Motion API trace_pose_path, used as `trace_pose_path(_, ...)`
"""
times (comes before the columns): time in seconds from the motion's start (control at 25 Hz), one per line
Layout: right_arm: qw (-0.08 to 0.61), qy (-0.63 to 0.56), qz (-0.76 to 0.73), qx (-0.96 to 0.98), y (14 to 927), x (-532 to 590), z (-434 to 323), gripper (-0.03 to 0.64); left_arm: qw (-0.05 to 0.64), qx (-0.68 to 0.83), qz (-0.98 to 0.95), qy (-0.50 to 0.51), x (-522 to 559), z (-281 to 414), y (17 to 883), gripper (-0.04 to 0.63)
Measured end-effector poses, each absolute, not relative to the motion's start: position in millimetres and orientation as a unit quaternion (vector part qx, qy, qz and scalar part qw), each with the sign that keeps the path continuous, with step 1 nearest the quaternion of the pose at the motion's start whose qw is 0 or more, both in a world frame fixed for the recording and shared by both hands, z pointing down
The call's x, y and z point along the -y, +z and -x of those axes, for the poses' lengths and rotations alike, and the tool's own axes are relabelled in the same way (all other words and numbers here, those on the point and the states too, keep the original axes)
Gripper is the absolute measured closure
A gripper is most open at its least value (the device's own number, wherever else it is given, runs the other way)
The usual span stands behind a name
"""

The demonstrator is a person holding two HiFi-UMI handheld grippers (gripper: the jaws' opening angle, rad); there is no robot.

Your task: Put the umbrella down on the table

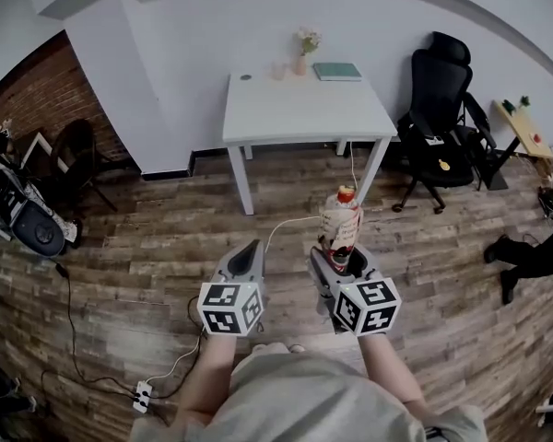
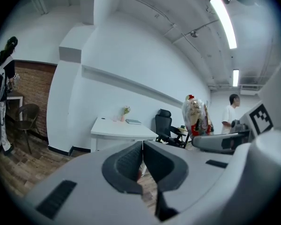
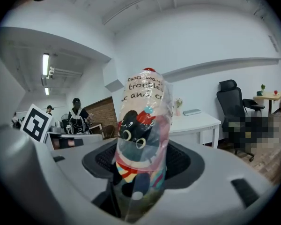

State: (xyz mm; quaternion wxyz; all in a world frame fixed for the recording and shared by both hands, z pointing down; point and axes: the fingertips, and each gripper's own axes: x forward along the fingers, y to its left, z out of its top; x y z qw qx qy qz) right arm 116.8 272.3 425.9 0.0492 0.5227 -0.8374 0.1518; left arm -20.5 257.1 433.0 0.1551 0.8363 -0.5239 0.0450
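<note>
- Right gripper (image 3: pixel 143 162) has its jaws spread wide and pressed on the lower part of the folded umbrella (image 3: pixel 143 125), which stands upright between them in a clear printed sleeve; in the head view it pokes up above that gripper (image 1: pixel 338 254)
- Sleeve looks slick and the grip sits low, so the umbrella (image 1: pixel 340 217) could probably slide or tip over the jaws on the way
- Left gripper (image 2: pixel 142 159) has its jaws together with nothing between them (image 1: pixel 250 254); it is no ready support if the load leans
- White table (image 1: pixel 304 113) is well apart from the person, across the wooden floor; a white cable (image 1: pixel 290 223) lies on the way and could catch a foot
- A flower vase (image 1: pixel 301 53) and a green book (image 1: pixel 337 71) sit at the table's far edge; a long reach might knock them
</note>
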Motion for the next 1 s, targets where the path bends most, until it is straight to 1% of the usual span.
trace_pose_path(0.6, 0.034, 0.163, -0.513, 0.842, 424, -293, -136, 0.345, 0.162, 0.532, -0.831, 0.028, -288, 3, 433, 0.588)
trace_pose_path(1.0, 0.025, 0.165, -0.510, 0.844, 423, -288, -142, 0.345, 0.165, 0.528, -0.833, 0.026, -285, -7, 439, 0.588)
